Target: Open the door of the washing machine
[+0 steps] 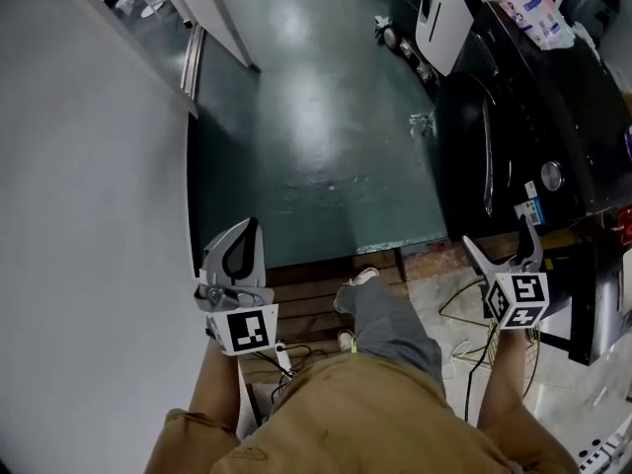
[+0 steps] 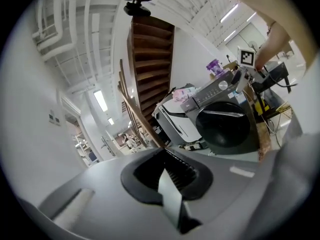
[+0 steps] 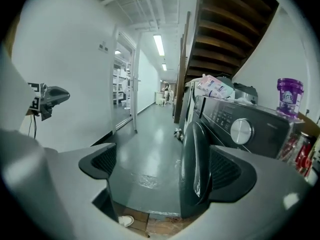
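Washing machine (image 1: 513, 117) stands dark and shiny at the right of the head view, with its round door (image 1: 472, 141) facing the green floor (image 1: 316, 117). The door looks closed. A small blue and white sticker (image 1: 530, 211) sits low on the front, but its words are too tiny to read. On top lies a soft packet (image 1: 533, 8) with blue print, also too small to read. A purple bottle (image 3: 290, 96) stands on top too, and its label is a blur. Near it is a round silver knob (image 3: 241, 131) beside rows of little buttons.

Each gripper has a cube (image 1: 518, 299) with black and white square patterns, not words.

Right gripper (image 3: 160, 166) has its fingers (image 3: 102, 161) spread very wide. The edge of the door shows in the gap, close to the right-hand finger, but the pads do not press on it. It holds nothing.

Left gripper (image 1: 245, 235) is far from the machine, next to the white wall (image 1: 89, 215). Its two fingers are pressed together with nothing between them.
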`<state>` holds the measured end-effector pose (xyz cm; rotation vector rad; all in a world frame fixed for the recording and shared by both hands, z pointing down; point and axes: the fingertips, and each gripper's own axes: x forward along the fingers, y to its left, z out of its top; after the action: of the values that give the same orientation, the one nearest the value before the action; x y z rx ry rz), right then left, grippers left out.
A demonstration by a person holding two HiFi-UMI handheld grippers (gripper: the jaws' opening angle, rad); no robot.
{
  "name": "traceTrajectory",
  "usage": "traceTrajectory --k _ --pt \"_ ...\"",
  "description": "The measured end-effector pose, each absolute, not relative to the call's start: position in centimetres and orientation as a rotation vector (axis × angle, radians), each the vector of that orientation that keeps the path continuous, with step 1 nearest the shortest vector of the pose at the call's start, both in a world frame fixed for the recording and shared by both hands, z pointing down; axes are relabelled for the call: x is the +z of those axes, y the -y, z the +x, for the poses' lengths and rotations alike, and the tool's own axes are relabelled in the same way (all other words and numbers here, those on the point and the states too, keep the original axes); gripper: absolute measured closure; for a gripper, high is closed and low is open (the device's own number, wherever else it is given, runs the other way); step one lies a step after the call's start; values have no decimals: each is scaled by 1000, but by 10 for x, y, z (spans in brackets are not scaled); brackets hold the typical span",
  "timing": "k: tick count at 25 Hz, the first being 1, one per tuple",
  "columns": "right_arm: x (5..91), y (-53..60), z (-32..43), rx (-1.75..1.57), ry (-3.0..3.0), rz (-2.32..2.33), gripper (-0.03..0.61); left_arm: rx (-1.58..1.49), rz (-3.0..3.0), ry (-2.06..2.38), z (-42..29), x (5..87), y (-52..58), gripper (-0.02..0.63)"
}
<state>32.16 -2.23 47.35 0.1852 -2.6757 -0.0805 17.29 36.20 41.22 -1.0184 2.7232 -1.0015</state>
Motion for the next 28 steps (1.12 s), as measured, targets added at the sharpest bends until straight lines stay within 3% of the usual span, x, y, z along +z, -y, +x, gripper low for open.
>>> traceTrajectory --k 8,17,28 --pt "461 85 256 -70 2565 231 29 -1048 -1108 -2632 72 358 -271 554" --pt "453 111 246 -16 2514 324 28 -1047 -1226 -2487 26 305 -192 554" --pt "485 128 190 103 2352 570 28 -942 -1665 -2162 -81 334 -52 554"
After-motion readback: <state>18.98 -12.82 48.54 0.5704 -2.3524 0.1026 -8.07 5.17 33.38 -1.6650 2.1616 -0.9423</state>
